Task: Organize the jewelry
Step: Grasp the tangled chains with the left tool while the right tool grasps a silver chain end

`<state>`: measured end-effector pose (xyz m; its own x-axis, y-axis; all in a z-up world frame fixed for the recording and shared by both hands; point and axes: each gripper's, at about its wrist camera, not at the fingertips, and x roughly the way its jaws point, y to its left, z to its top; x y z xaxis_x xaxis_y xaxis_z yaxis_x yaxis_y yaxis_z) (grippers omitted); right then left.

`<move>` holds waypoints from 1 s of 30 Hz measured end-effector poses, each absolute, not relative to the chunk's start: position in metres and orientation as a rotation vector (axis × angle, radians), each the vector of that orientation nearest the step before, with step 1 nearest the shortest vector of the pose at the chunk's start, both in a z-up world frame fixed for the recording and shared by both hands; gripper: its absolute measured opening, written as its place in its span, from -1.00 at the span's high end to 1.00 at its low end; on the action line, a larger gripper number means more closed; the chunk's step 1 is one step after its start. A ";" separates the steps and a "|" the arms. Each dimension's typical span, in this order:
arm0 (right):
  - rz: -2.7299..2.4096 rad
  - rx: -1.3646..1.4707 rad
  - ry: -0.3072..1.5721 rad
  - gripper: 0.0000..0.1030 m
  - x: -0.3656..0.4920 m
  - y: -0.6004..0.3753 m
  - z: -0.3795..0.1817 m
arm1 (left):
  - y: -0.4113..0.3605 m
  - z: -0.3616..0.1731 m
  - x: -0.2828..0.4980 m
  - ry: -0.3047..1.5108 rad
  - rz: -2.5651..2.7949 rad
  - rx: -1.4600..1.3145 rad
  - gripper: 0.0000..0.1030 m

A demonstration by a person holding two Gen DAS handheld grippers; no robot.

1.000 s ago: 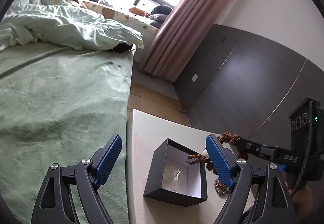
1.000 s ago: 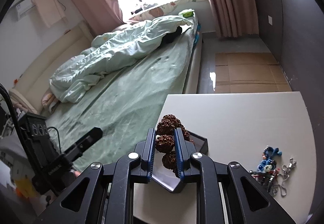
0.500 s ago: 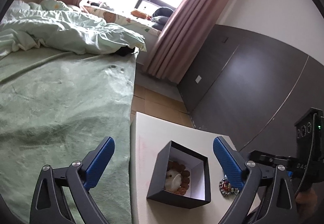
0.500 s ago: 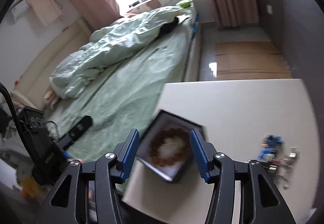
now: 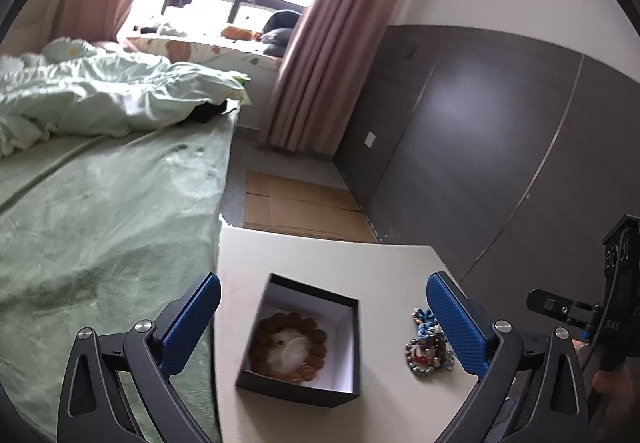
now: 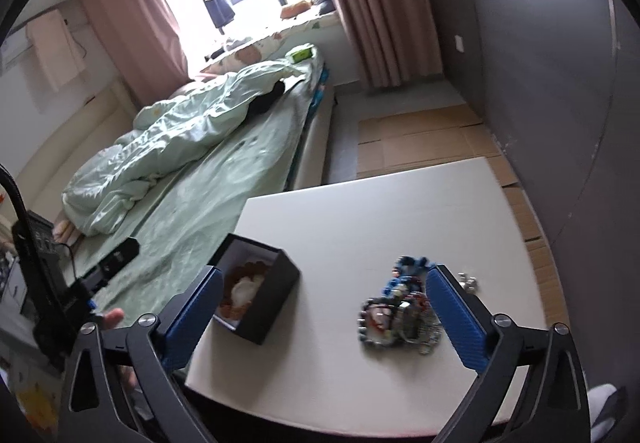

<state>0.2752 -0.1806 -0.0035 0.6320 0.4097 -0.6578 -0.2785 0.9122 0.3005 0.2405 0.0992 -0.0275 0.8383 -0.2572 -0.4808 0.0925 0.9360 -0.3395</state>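
A black box (image 5: 304, 343) with a white lining sits on the white table (image 5: 320, 255). A brown bead bracelet (image 5: 292, 347) lies coiled inside it. The box (image 6: 256, 303) and bracelet (image 6: 242, 291) also show in the right wrist view. A pile of jewelry (image 5: 426, 347) with blue charms and metal chains lies to the box's right; it also shows in the right wrist view (image 6: 400, 311). My left gripper (image 5: 324, 327) is open and empty, above the box. My right gripper (image 6: 324, 315) is open and empty, above the table between the box and the pile.
A bed with green sheets (image 5: 100, 203) runs along the table's left side. A dark wall panel (image 5: 500, 163) stands to the right. Cardboard sheets (image 6: 420, 139) lie on the floor beyond the table. The table's near edge (image 6: 320, 423) is close below my right gripper.
My right gripper opened and let the brown bracelet go into the box, then drew back and swung right toward the jewelry pile. My left gripper stayed open and shifted slightly.
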 end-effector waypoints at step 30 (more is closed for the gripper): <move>0.334 0.329 0.831 -0.40 0.258 -0.296 -0.076 | -0.076 -0.081 0.279 0.824 -0.379 -0.148 -0.38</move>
